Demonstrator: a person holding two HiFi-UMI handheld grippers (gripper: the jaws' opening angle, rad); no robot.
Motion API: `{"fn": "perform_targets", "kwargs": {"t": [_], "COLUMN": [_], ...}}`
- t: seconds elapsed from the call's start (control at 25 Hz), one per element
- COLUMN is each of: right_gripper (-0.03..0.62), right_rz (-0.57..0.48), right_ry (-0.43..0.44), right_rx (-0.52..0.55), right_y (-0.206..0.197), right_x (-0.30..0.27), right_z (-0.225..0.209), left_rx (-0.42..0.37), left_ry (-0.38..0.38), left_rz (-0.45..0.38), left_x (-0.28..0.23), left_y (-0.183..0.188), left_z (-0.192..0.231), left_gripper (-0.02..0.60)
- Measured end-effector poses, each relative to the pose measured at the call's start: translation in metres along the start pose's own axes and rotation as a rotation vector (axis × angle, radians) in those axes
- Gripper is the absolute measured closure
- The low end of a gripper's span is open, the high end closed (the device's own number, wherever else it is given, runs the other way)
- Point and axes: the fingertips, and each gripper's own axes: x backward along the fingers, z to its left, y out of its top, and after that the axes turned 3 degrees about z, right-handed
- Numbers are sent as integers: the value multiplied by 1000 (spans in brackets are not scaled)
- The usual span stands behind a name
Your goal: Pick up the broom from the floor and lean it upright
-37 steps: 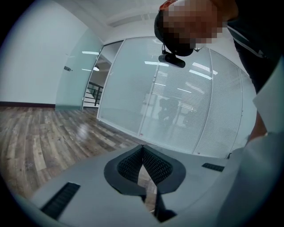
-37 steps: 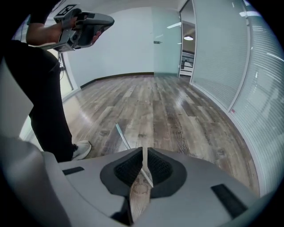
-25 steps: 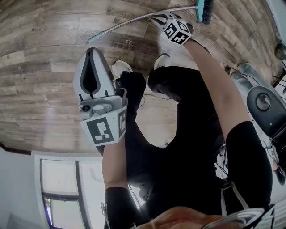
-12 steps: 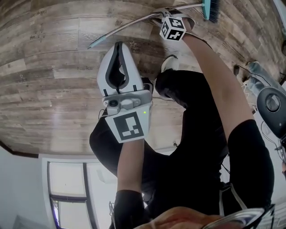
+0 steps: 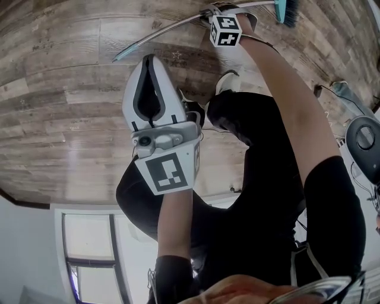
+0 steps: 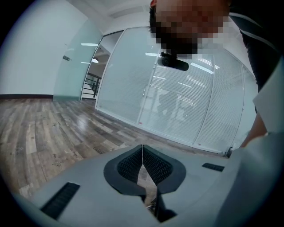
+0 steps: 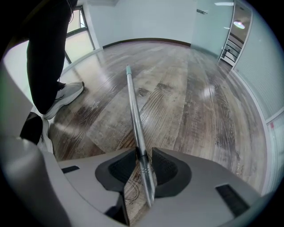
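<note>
The broom lies flat on the wood floor, its silver handle [image 5: 160,34] running to a teal head [image 5: 288,12] at the top right. My right gripper [image 5: 214,10] points steeply down over the handle. In the right gripper view the handle [image 7: 133,106] runs between the jaws of this gripper [image 7: 144,153]. Those jaws have just been opening and now straddle the handle with a gap beside it. My left gripper [image 5: 149,57] hovers above the floor nearer the person, shut and empty. In its own view the tips of the left gripper [image 6: 142,148] meet.
The person's shoes [image 5: 228,80] stand just below the handle, one shoe [image 7: 66,95] to its left in the right gripper view. Cables [image 5: 332,89] and a round black device [image 5: 365,139] sit at the right. A glass wall with blinds [image 6: 177,102] stands ahead of the left gripper.
My right gripper has gone down onto the broom handle and its marker cube has rolled. My left gripper has shifted right and sunk a little. The broom has not moved.
</note>
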Motion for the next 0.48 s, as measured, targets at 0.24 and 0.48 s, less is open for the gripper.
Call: {"fn": "perform_targets", "kwargs": {"t": [0.24, 0.48], "right_gripper": [480, 502], "right_rz": [38, 45], "right_ry": [26, -9], "right_rx": [10, 2], "right_y": [-9, -4], "right_x": [-11, 2], "right_z": [3, -1], "left_rx": [-4, 52], "left_ry": [15, 43], "left_rz": [12, 40], "left_x": [3, 11], "left_y": [-8, -11], "left_z": [8, 11], "left_gripper": [561, 561]}}
